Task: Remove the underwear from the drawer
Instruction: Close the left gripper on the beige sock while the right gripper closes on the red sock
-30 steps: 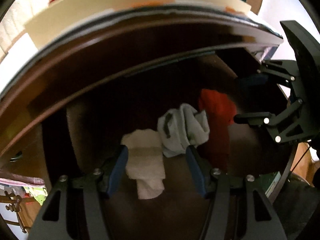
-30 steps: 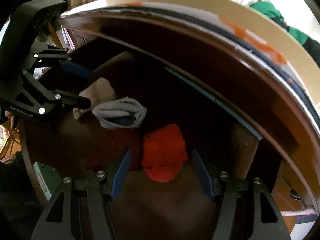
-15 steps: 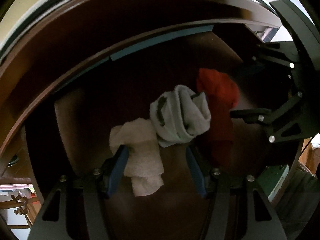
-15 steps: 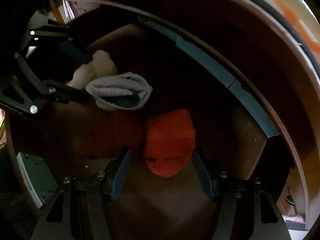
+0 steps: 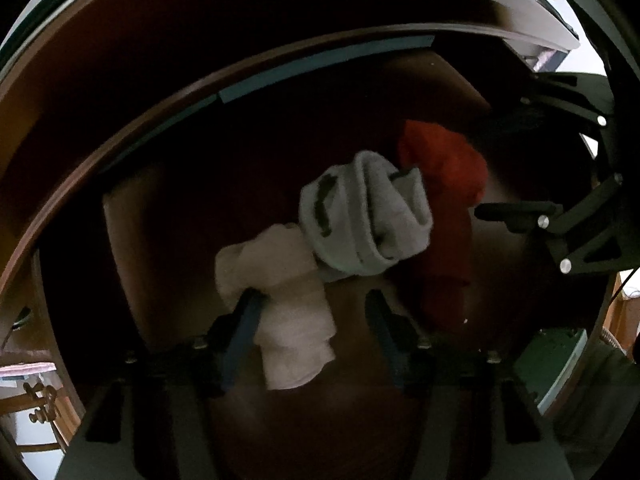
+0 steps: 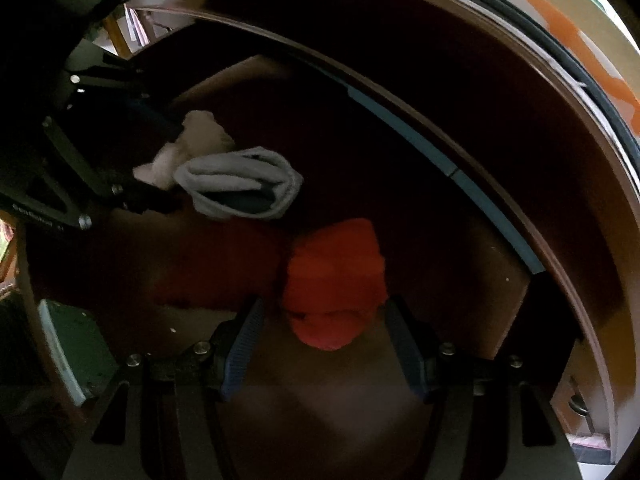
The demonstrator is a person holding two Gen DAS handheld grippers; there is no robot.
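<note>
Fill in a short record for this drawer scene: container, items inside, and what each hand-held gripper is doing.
container: open brown drawer
items: white bundle; grey bundle; red bundle
left hand-held gripper: jaws closing, white bundle between them
right hand-held gripper: open, straddling red bundle, pads not pressing

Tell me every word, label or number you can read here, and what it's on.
Pale print on the body of the left hand-held gripper, whose jaws are closing around a cream cloth: too blurred to read.
Dark marks on the grey garment: possibly lettering, unreadable.
Nothing else shows text.
</note>
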